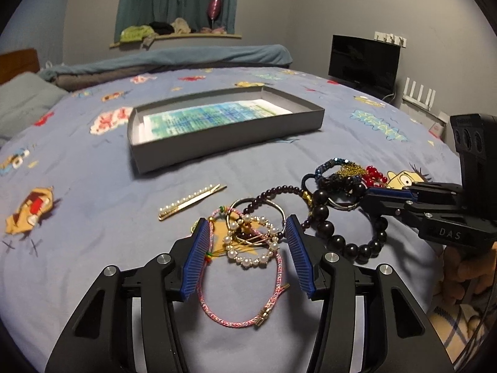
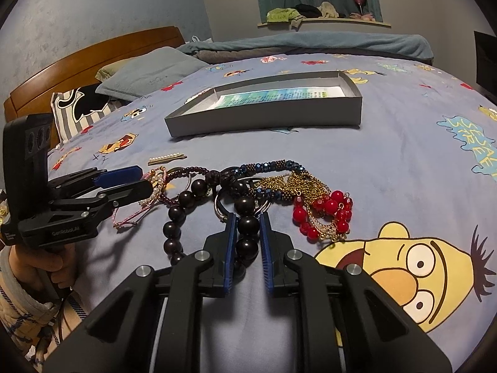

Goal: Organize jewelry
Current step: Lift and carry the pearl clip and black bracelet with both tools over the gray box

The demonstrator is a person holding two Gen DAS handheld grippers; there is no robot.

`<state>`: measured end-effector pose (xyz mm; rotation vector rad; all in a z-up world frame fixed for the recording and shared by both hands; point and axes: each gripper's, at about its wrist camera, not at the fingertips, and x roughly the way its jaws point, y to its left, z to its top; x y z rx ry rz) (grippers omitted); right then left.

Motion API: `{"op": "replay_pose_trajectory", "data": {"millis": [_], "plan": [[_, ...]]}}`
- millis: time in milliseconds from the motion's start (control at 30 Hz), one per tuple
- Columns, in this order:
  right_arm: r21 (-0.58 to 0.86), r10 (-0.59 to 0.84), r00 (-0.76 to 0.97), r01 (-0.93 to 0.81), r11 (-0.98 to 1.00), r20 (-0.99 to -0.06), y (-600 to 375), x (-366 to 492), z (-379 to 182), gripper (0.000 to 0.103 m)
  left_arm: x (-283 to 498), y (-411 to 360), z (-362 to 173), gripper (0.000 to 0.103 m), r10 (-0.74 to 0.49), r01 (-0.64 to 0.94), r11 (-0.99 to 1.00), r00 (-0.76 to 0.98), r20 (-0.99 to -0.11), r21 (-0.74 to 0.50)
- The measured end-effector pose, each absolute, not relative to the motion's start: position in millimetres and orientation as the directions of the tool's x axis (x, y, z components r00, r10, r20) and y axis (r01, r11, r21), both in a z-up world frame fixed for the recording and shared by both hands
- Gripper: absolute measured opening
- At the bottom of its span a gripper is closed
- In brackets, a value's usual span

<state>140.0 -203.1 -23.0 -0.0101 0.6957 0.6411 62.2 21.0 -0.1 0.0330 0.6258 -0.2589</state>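
On the blue cartoon-print bedsheet point(image 1: 93, 217), left to right: a gold hairpin set with pearls point(image 1: 189, 202); my left gripper point(image 1: 248, 242), jaws spread wide around a pearl-bead bracelet point(image 1: 251, 245) and a pink braided cord bracelet point(image 1: 245, 295); my right gripper point(image 2: 247, 236), jaws narrowly parted on either side of a large black bead bracelet point(image 2: 247, 227), contact uncertain; a red bead and gold chain piece point(image 2: 323, 214). Beyond them lies a shallow grey cardboard box point(image 1: 230, 136).
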Motion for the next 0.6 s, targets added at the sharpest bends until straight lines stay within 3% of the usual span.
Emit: {"op": "replay_pose_trajectory", "data": {"millis": [167, 500, 600], "plan": [[0.197, 0.545, 0.585, -0.553, 0.810, -0.600, -202.8, 140.4, -23.0, 0.015, 56.1, 17.6, 5.8, 0.053, -0.228, 0.256, 0.966, 0.798, -0.558, -0.028], [0.198, 0.548, 0.585, -0.555, 0.808, -0.598, -202.7, 139.7, -23.8, 0.015, 76.7, 14.0, -13.1, 0.052, -0.227, 0.259, 0.965, 0.723, -0.652, -0.047], [0.194, 0.552, 0.587, -0.561, 0.805, -0.592, -202.6, 137.9, -22.7, 0.015, 76.4, 15.3, -14.1, 0.042, -0.247, 0.268, 0.961, 0.717, -0.652, -0.069]]}}
